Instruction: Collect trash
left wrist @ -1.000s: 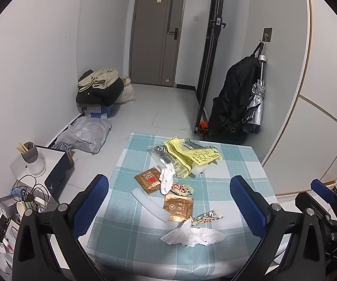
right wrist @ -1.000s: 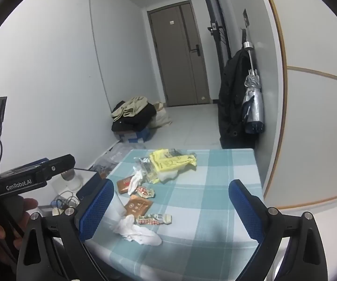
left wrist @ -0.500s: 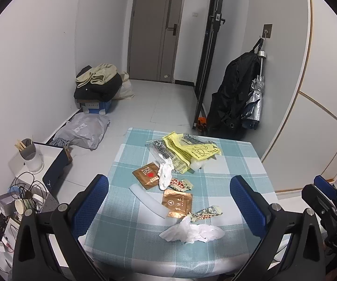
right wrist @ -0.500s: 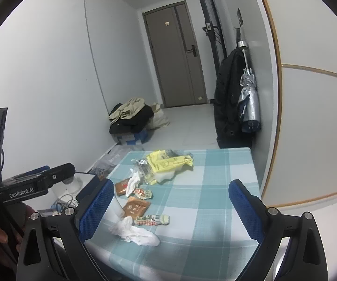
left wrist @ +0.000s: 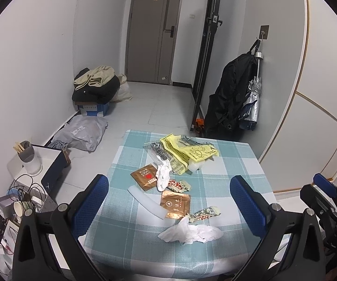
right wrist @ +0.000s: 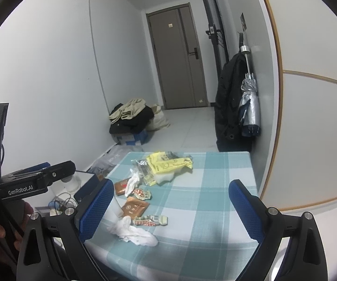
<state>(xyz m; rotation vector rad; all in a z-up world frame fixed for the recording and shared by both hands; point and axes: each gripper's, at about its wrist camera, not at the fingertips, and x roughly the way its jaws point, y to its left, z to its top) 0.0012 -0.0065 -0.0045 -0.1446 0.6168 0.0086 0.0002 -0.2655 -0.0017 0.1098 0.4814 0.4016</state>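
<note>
Trash lies on a table with a teal checked cloth (left wrist: 227, 164): a yellow plastic bag (left wrist: 189, 151), a crumpled white tissue (left wrist: 190, 231), two brown wrappers (left wrist: 175, 202), a patterned candy wrapper (left wrist: 203, 214) and a white strip (left wrist: 146, 201). My left gripper (left wrist: 169, 201) is open and empty, above the table's near side. My right gripper (right wrist: 170, 207) is open and empty, to the right of the left one. In the right wrist view the tissue (right wrist: 133, 231) and yellow bag (right wrist: 168, 162) lie ahead and to the left.
A black coat and grey umbrella (left wrist: 234, 100) hang on the right wall. Clothes on a box (left wrist: 95, 89) and a grey bag (left wrist: 81, 132) lie on the floor at left. A white side table with a cup of sticks (left wrist: 26, 157) and cables stands left.
Both grippers have drawn back and risen a little, so the table and trash look smaller and farther. Both stay open; nothing on the table has moved.
</note>
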